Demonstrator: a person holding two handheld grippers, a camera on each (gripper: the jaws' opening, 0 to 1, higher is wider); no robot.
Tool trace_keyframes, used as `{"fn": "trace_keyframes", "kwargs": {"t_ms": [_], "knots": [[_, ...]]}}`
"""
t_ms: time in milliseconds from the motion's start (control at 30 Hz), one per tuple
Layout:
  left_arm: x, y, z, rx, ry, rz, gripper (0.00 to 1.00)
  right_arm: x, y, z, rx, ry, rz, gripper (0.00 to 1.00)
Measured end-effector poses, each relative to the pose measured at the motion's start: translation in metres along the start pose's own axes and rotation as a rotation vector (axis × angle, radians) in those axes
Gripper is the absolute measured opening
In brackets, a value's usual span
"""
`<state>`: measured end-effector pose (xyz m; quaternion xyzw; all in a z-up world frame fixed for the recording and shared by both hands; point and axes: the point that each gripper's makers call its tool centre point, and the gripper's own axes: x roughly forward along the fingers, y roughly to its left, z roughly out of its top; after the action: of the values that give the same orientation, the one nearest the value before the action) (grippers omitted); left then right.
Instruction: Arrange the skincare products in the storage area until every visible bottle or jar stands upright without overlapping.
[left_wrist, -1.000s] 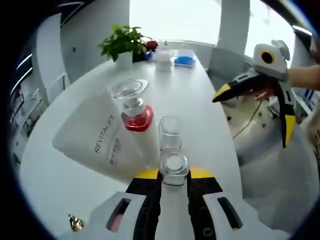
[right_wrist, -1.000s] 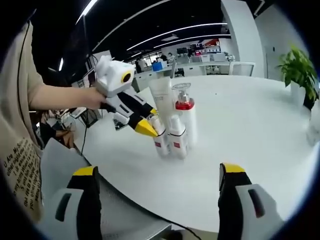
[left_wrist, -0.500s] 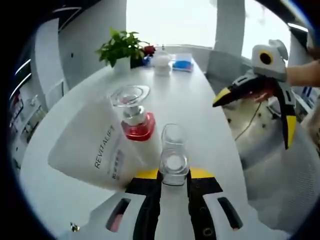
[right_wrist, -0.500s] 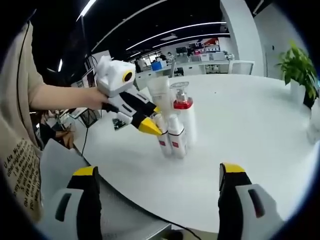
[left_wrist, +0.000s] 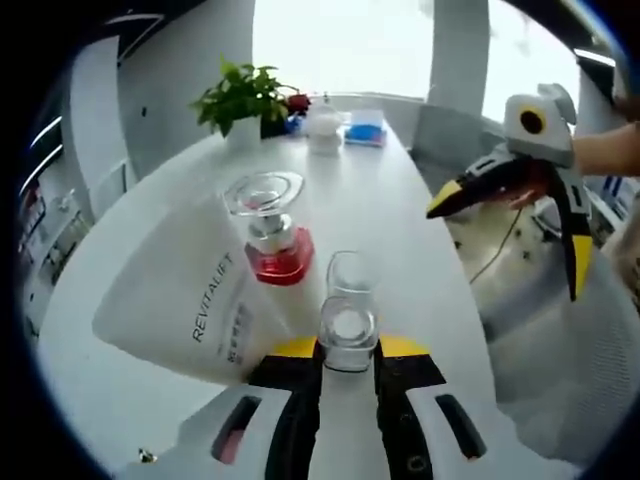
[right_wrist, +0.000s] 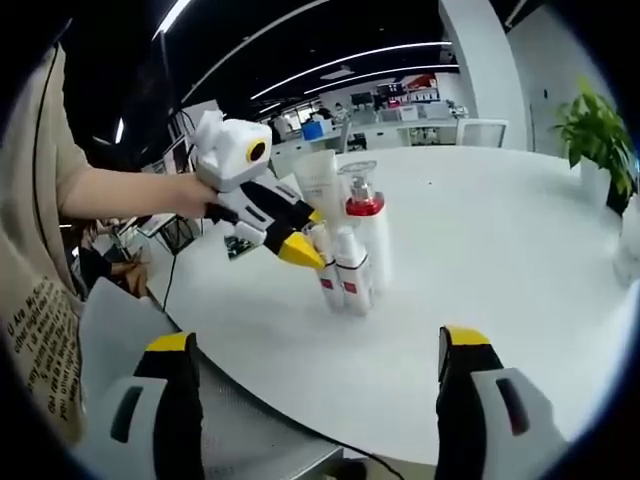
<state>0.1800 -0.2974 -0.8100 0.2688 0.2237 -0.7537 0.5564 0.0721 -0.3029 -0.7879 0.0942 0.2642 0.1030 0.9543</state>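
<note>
On the white worktop (right_wrist: 480, 260), left tongs (left_wrist: 347, 352) clamp a small clear-capped bottle (left_wrist: 347, 325) beside the upright cluster; lower it straight, clear of neighbours, while the right tongs (right_wrist: 315, 350) gape empty.

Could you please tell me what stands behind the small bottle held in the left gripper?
Behind the small clear-capped bottle in the left gripper stand a red-collared pump bottle and a white REVITALIFT tube. The tube's lower end and the bottles' bases are hidden.
</note>
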Motion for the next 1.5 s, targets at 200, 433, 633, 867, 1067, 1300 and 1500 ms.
{"fn": "trace_keyframes", "kwargs": {"t_ms": [200,433,633,867,1067,1300,1500], "knots": [[0.001,-0.003,0.000,0.006,0.005,-0.008,0.22,-0.001,-0.001,0.000,0.002,0.000,0.000,0.99],[-0.002,-0.005,0.000,0.016,0.017,-0.008,0.27,-0.003,0.000,0.004,-0.005,-0.004,0.000,0.99],[-0.009,-0.012,-0.001,0.025,0.029,-0.014,0.34,-0.005,0.002,0.007,-0.014,-0.007,0.003,0.99],[-0.021,-0.022,-0.011,0.025,0.062,-0.013,0.44,-0.007,0.008,0.013,-0.035,-0.018,0.006,0.99],[-0.038,-0.031,-0.023,-0.003,0.080,-0.003,0.55,-0.008,0.016,0.019,-0.059,-0.027,0.020,0.98],[-0.052,-0.041,-0.036,-0.048,0.087,0.030,0.63,-0.010,0.021,0.025,-0.094,-0.029,0.030,0.98],[-0.063,-0.047,-0.048,-0.105,0.098,0.067,0.69,-0.010,0.025,0.026,-0.110,-0.028,0.042,0.99]]}}
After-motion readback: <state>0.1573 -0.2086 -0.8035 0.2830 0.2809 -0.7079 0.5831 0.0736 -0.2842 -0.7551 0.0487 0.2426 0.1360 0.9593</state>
